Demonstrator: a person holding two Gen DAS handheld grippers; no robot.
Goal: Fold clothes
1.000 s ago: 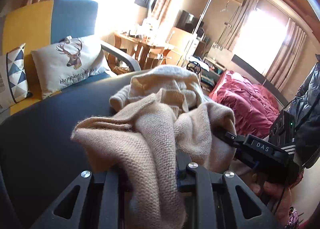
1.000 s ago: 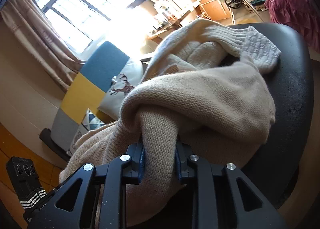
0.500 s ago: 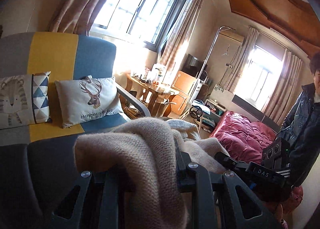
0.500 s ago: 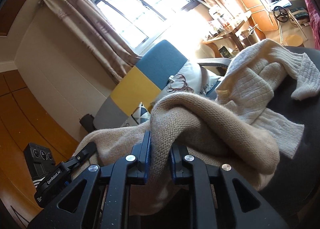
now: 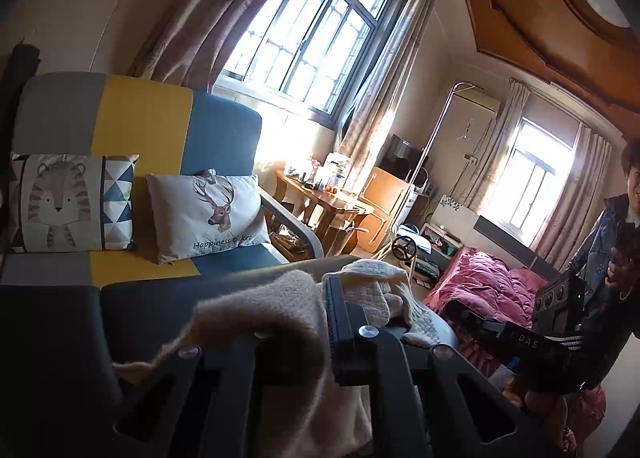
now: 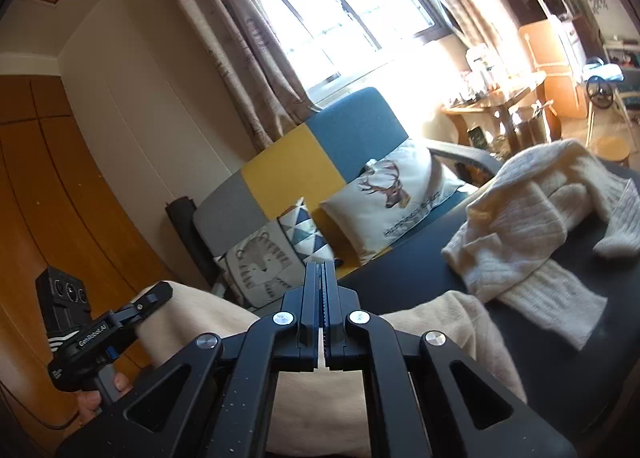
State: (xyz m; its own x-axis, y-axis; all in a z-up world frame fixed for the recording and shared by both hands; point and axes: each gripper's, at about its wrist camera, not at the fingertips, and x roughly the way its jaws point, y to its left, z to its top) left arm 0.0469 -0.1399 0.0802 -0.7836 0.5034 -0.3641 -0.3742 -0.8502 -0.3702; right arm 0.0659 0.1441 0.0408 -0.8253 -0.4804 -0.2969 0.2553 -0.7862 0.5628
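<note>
A beige knit sweater [image 5: 280, 318] hangs stretched between my two grippers, above a dark surface [image 6: 580, 358]. My left gripper [image 5: 296, 318] is shut on it; the cloth drapes over and hides the left finger. In the right wrist view the beige sweater [image 6: 432, 322] passes under my right gripper [image 6: 322, 286], whose jaws are shut with a pale sliver of cloth low between them. The left gripper [image 6: 148, 298] shows at the lower left, held by a hand. A cream ribbed sweater [image 6: 532, 226] lies crumpled on the dark surface, apart from both grippers. The right gripper [image 5: 456, 310] is at the right.
A grey, yellow and blue sofa [image 5: 144, 118] with a tiger pillow [image 5: 68, 202] and a deer pillow [image 5: 208, 210] stands behind. A wooden table [image 5: 332, 202] is by the window. Pink bedding [image 5: 480, 278] and a standing person [image 5: 612, 258] are to the right.
Both grippers have risen and moved apart, lifting the beige sweater off the pile and spreading it. The cream sweater stays on the dark surface.
</note>
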